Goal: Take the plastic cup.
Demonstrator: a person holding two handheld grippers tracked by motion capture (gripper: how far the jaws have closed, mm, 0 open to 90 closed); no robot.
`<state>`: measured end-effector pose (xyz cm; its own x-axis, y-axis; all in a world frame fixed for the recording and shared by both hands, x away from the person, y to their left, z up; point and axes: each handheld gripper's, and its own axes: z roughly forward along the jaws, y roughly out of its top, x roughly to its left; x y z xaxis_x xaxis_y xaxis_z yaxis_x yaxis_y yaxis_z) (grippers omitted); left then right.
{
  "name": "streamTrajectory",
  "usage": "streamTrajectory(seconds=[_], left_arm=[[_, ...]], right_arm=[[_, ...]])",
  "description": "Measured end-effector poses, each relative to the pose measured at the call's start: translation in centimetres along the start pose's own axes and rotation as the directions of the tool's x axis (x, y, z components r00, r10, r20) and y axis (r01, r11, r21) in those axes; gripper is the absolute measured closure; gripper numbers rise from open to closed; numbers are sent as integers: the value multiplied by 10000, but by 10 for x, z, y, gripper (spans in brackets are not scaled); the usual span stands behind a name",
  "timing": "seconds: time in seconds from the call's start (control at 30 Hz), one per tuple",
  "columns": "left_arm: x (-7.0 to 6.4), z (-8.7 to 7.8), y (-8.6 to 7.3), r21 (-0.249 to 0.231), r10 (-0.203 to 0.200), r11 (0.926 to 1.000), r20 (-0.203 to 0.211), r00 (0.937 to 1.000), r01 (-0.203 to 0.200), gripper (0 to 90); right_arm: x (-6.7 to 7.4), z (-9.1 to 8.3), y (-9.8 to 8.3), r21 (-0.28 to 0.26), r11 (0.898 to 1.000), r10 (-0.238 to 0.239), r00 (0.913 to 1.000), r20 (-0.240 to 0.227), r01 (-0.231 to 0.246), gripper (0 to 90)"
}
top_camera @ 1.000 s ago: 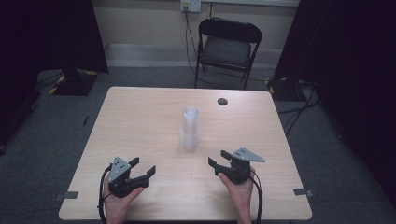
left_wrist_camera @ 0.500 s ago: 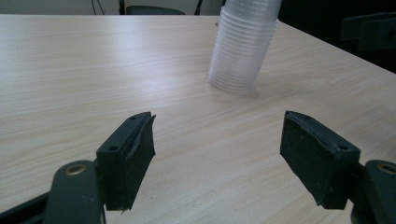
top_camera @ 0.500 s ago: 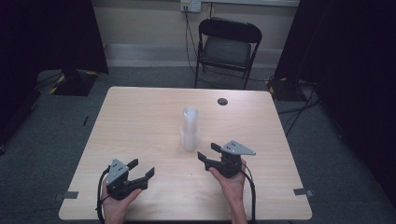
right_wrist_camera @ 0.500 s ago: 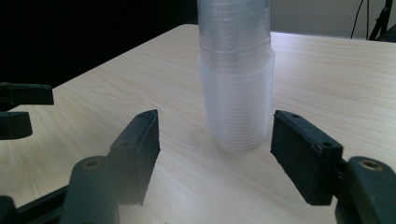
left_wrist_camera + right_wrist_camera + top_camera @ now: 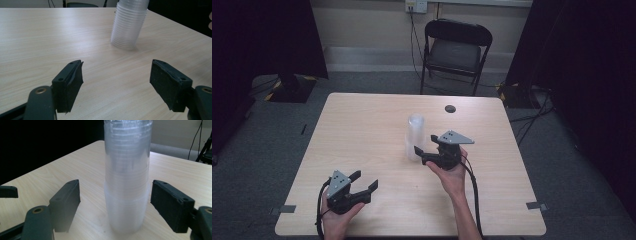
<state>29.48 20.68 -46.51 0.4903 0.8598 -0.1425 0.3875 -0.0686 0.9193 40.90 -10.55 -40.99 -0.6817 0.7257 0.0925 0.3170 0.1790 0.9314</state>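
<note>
1. A stack of clear cups point(image 5: 415, 137) stands upright near the middle of the surface point(image 5: 362, 125).
2. The right claw point(image 5: 424, 152) is right beside the stack. Its jaws have just been opening. In the right gripper view the stack point(image 5: 127, 175) sits between them, with gaps on both sides.
3. The left claw point(image 5: 364, 181) rests near the front edge, wide open with nothing in it, well apart from the cups.
</note>
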Motion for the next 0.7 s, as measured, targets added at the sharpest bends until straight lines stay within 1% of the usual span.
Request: streamTrajectory(seconds=[0.07,0.13,0.2,0.27,0.33,0.37,0.43,0.47,0.5,0.53,0.6,0.63,0.7], left_arm=[[-1,0,1,-37,21,10000,20,10000,-21,262],[-1,0,2,-68,-15,10000,58,10000,15,262],[-2,0,3,-29,75,10000,29,10000,-75,262],[-2,-1,3,-85,89,9999,35,10000,-89,261],[-3,-1,4,-51,138,9999,19,9999,-138,262],[-3,-1,5,-58,164,9998,21,9999,-164,262],[-3,-1,5,-201,8,9998,133,9999,-5,262],[-3,-1,5,-186,-12,9998,180,9998,15,262],[-3,-1,5,-224,-37,9997,183,9998,42,262],[-4,0,5,-179,22,9998,147,9999,-20,263],[-4,-1,5,-158,76,9998,151,9999,-74,263],[-4,-1,5,-171,77,9998,133,9999,-74,263],[-5,-1,5,-164,73,9998,120,9999,-71,263]], right_arm=[[-1,3,4,-9,9999,-119,9999,93,119,228],[-3,6,8,-2,10000,-95,9999,74,95,228],[-5,9,11,-69,9998,-179,9998,79,180,228],[-8,12,15,-49,9999,-110,9999,30,110,227],[-9,16,18,-78,9997,-226,9996,152,227,227],[-10,18,20,-75,9997,-235,9996,129,236,225],[-12,21,23,-163,9996,-247,9996,166,250,231],[-13,23,25,-135,9995,-276,9995,167,278,226],[-15,25,27,-136,9997,-185,9998,123,186,223],[-16,27,29,-138,9997,-182,9998,34,182,229],[-16,32,32,-32,9995,-317,9995,73,317,223],[-15,35,33,6,9996,-283,9996,11,283,223],[-13,41,33,117,9994,-340,9994,52,339,219]])
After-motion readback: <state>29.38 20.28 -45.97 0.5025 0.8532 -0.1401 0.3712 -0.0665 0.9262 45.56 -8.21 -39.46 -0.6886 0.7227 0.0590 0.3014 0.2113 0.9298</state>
